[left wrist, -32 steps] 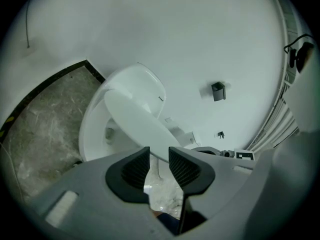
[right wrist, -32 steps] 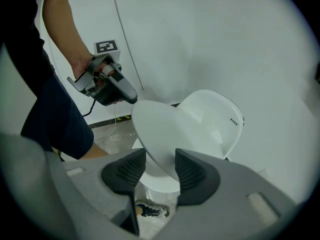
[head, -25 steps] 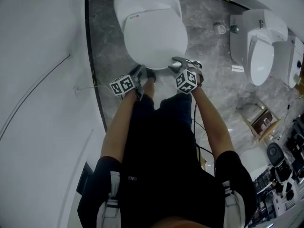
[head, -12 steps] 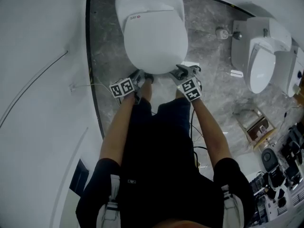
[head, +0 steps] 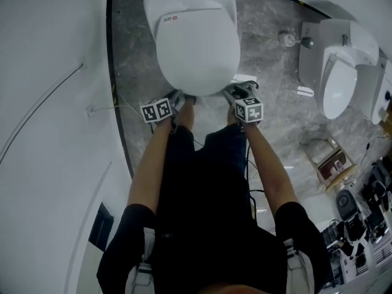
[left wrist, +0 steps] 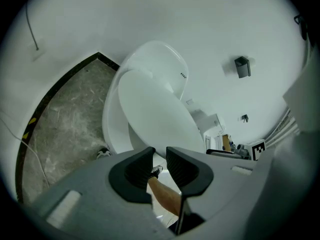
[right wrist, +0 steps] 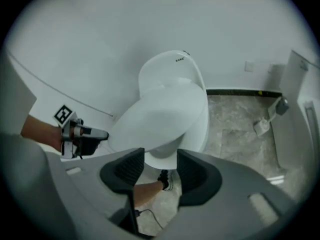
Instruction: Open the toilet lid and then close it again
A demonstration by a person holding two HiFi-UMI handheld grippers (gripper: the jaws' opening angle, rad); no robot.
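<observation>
While the toilet lid (head: 196, 48) lies down over the bowl at the top centre of the head view, the surroundings are as follows: a white wall (head: 49, 115) runs along the left, separated from the grey marbled floor (head: 269, 48) by a dark border strip (head: 116, 103). A second white toilet (head: 337, 78) stands well apart to the right, and dark cluttered equipment (head: 367, 225) fills the lower right corner. The person's legs and shoes stand directly before the bowl, one shoe (right wrist: 165, 180) showing below its front. The left tool (head: 179, 97) sits just beside the lid's front edge on its left; its jaws have just been closing and now leave a narrow gap, through which only a leg and a shoe show. The right tool (head: 236, 90) sits just beside the front edge on its right; its jaws have just been opening and stand wide, unclamped, with the bowl's front rim showing just beyond the gap. Whether either tool touches the lid cannot be told.
</observation>
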